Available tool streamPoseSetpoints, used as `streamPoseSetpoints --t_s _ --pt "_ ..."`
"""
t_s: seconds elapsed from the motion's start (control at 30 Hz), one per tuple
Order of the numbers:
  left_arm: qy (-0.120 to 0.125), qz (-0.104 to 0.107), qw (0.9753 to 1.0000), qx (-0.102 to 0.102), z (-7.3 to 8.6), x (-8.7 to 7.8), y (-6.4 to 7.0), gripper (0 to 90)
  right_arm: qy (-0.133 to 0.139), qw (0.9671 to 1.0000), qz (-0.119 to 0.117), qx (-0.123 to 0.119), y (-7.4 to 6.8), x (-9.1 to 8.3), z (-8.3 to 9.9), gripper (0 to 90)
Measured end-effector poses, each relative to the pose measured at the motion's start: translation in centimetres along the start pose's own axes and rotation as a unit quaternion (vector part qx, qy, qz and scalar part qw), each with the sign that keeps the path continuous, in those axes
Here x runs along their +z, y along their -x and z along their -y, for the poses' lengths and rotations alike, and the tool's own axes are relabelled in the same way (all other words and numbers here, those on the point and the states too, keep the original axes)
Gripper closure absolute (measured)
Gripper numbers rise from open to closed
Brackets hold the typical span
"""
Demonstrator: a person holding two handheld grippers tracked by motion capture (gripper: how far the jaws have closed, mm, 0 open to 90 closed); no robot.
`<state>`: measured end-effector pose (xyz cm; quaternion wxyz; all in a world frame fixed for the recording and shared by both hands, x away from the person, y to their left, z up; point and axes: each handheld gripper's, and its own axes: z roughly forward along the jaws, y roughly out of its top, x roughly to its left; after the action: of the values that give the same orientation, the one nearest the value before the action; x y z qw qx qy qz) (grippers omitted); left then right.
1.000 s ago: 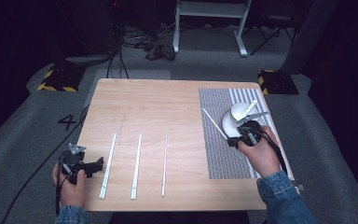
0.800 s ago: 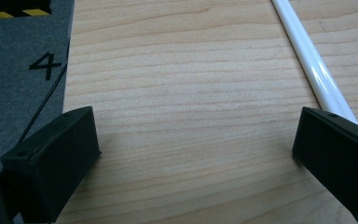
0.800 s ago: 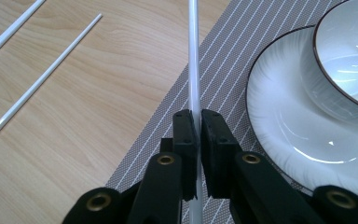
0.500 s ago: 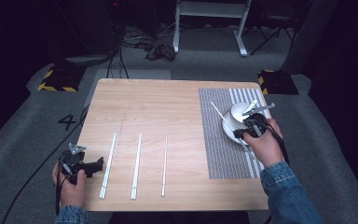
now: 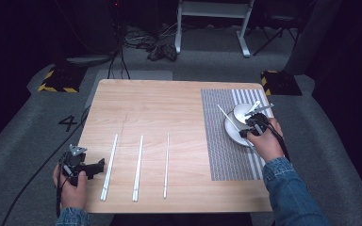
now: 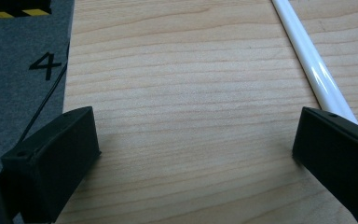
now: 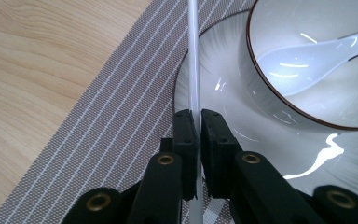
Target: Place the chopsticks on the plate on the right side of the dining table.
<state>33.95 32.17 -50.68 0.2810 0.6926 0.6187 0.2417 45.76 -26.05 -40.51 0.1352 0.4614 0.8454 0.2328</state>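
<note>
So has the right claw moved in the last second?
Yes. The right claw, shut on a white chopstick, moved away from the person along the striped placemat, toward the bowl.

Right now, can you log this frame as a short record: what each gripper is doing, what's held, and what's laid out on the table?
right gripper: shut on a white chopstick, above the plate's rim
left gripper: open, low over bare wood beside the leftmost loose chopstick
plate: on the striped placemat, carrying a bowl
bowl contents: white spoon
loose chopsticks: three, lying apart on the wooden table
</note>
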Motion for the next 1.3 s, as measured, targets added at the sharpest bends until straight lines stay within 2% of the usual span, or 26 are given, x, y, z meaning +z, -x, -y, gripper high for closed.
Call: streamPoseSetpoints --t_s 0.3,0.53,0.6,0.7,0.73,0.87,0.9,1.03,1.07,1.3 --pt "0.000 0.000 1.0000 0.000 0.0 0.0 0.0 0.1 -0.014 0.9998 0.006 0.010 0.8 1.9 0.8 85.4" --pt "0.000 0.000 1.0000 0.000 0.0 0.0 0.0 0.1 -0.017 0.9996 0.020 0.007 1.1 2.5 1.0 85.3" --pt "0.000 0.000 1.0000 0.000 0.0 0.0 0.0 0.2 -0.014 0.9994 0.031 0.007 1.3 2.5 1.3 83.9" --pt "0.000 0.000 1.0000 0.000 0.0 0.0 0.0 0.2 -0.008 0.9994 0.031 0.010 1.4 2.4 1.5 78.9" --pt "0.000 0.000 1.0000 0.000 0.0 0.0 0.0 0.1 -0.002 0.9992 0.039 0.008 1.3 2.1 1.8 71.6" --pt "0.000 0.000 1.0000 0.000 0.0 0.0 0.0 0.1 0.009 0.9989 0.047 0.001 1.0 1.3 2.2 64.4" --pt "0.000 0.000 1.0000 0.000 0.0 0.0 0.0 0.1 0.019 0.9983 0.054 0.001 0.9 0.3 2.6 61.5" --pt "0.000 0.000 1.0000 0.000 0.0 0.0 0.0 0.1 0.028 0.9981 0.054 0.007 0.7 -0.8 3.1 58.2" --pt "0.000 0.000 1.0000 0.000 0.0 0.0 0.0 0.2 0.029 0.9982 0.052 0.010 0.6 -1.5 3.8 56.6" --pt "0.000 0.000 1.0000 0.000 0.0 0.0 0.0 0.2 0.014 0.9984 0.052 0.019 0.3 -1.7 5.9 53.4"
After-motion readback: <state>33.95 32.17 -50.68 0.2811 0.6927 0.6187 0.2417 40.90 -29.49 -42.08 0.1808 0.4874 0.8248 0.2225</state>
